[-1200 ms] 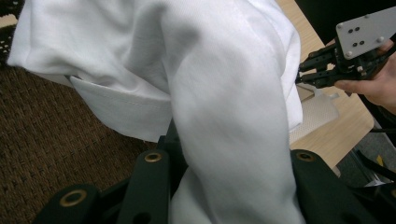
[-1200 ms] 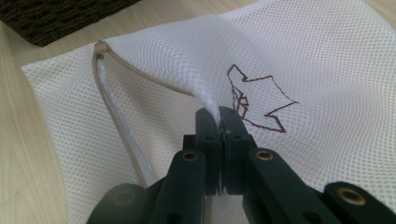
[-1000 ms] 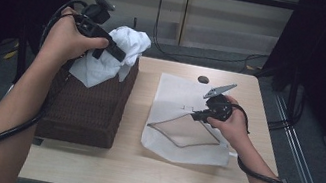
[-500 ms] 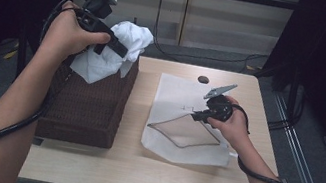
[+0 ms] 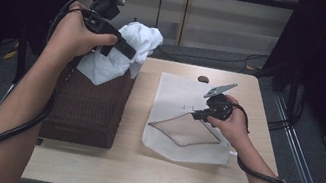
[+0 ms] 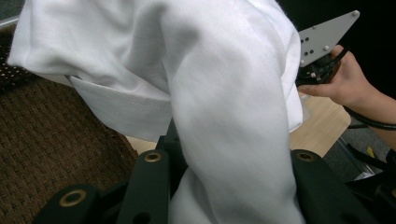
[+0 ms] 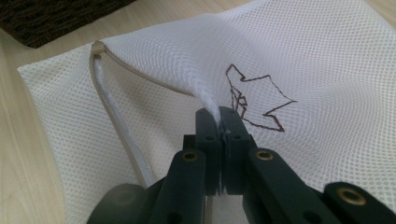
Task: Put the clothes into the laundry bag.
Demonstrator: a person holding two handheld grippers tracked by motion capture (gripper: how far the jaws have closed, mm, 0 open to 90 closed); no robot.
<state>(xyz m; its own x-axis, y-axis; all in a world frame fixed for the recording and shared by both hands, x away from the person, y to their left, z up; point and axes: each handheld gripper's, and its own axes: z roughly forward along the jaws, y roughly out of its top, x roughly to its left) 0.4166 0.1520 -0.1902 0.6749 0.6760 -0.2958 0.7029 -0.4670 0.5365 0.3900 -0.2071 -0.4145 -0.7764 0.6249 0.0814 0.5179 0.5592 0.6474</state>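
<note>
A white garment (image 5: 135, 41) hangs bunched above a brown wicker basket (image 5: 87, 108) at the table's left. My left gripper (image 5: 123, 49) is shut on it. In the left gripper view the cloth (image 6: 224, 93) drapes between and over my jaws, hiding their tips. A white mesh laundry bag (image 5: 177, 145) with a brown-trimmed mouth lies flat on the table to the right. My right gripper (image 5: 196, 114) is shut on the bag's upper layer (image 7: 303, 56), pinching a fold of mesh (image 7: 212, 105) and holding the mouth raised. A brown arrow drawing (image 7: 257, 98) marks the mesh.
The wooden table (image 5: 135, 178) has bare room in front of the basket and bag. A small dark round thing (image 5: 203, 79) lies near the far edge. Cables trail on the floor beyond, before low cabinets.
My left hand has lifted the white garment slightly above the basket. The right gripper has kept still on the mesh bag.
</note>
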